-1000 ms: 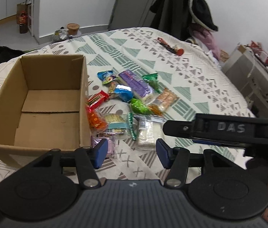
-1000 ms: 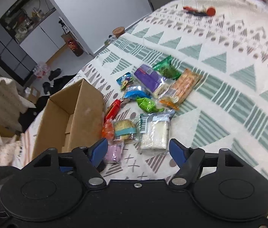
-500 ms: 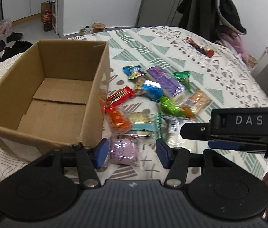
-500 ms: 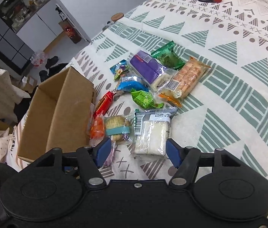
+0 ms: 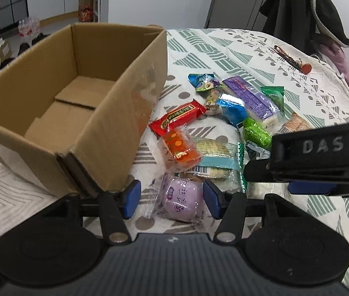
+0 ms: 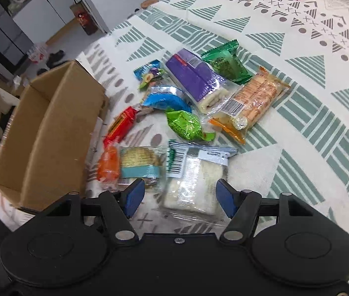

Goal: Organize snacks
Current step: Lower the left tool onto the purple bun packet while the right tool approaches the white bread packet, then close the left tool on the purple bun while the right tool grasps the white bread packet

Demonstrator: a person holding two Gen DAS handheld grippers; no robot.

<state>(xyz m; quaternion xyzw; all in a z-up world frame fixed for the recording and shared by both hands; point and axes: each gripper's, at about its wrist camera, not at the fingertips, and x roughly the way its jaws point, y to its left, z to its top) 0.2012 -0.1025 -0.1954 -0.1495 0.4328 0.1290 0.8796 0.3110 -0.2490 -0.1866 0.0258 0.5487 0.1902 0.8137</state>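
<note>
Beside the box [image 5: 115,113], open left gripper [image 5: 169,198] straddles a purple bun [image 5: 183,197]; centre it, then close gently; right gripper [image 6: 180,197] gapes over a white pack [image 6: 194,185].

- The left gripper [image 5: 169,198] is black, with blue pads [image 5: 131,198] and round silver screws.
- The right gripper [image 6: 180,197] looks the same; white letters "DAS" show at the right of the left view.
</note>
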